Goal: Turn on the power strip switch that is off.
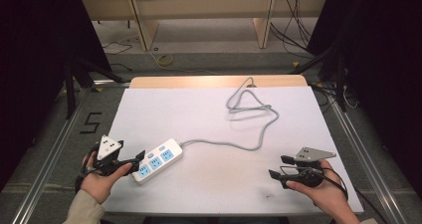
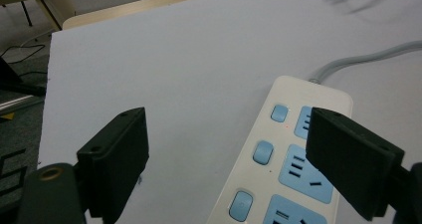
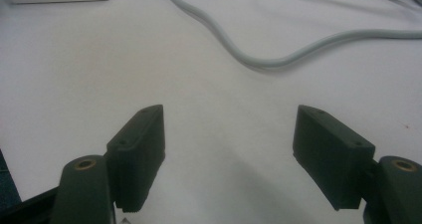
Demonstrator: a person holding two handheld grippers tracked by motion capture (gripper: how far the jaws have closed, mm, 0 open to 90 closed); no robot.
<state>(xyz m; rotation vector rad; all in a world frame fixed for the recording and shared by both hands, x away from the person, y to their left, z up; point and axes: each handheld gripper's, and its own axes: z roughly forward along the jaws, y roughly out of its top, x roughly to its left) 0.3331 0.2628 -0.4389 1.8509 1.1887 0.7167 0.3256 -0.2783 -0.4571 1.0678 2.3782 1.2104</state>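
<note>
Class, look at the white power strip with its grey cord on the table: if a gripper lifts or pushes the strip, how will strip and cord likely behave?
The power strip looks like a rigid plastic block, so it should probably slide flat without rolling. Its cord lies in loose curves, so it is likely floppy and would trail, dragging slightly.

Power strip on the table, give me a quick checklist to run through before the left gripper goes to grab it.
1. Left gripper open: ok, its jaws stand wide apart.
2. Jaws lined up on the power strip: not ok, in the left gripper view one jaw overlaps the strip's far edge while the other is over bare table beside it.
3. Strip lying flat, sockets up: ok.
4. Cord free to follow: ok, it trails loose across the table with slack loops.
5. Right gripper out of the way: ok, open, near the table's other corner.
6. Jaws touching the strip: cannot tell.
</note>
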